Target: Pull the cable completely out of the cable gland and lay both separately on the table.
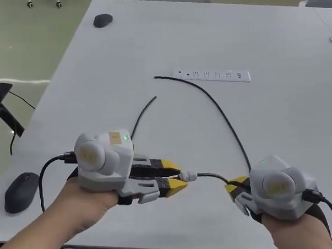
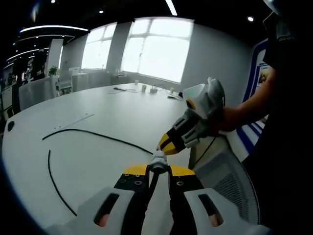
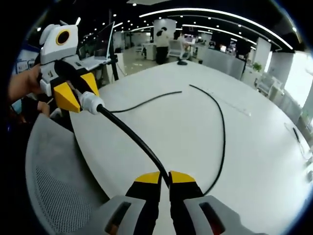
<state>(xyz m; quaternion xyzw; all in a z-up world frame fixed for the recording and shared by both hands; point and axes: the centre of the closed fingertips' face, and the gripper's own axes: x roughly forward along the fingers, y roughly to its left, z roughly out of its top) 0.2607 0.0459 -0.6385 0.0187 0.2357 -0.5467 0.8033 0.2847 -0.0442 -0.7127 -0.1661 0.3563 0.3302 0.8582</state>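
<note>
A white cable gland (image 1: 188, 176) sits at the tips of my left gripper (image 1: 182, 178), which is shut on it; the gland (image 2: 157, 160) shows between the yellow tips in the left gripper view. A black cable (image 1: 221, 116) runs through the gland, over to my right gripper (image 1: 233, 187), which is shut on the cable (image 3: 134, 137) a short way from the gland (image 3: 89, 103). Beyond the right gripper the cable curves away across the white table (image 1: 276, 114) toward the power strip. Both grippers hover near the table's front edge.
A white power strip (image 1: 213, 75) lies mid-table. A second, short black cable (image 1: 143, 117) lies left of the long one. One black mouse (image 1: 21, 191) is at the front left edge, another (image 1: 102, 20) at the far left. A mesh chair (image 3: 54, 191) is below the grippers.
</note>
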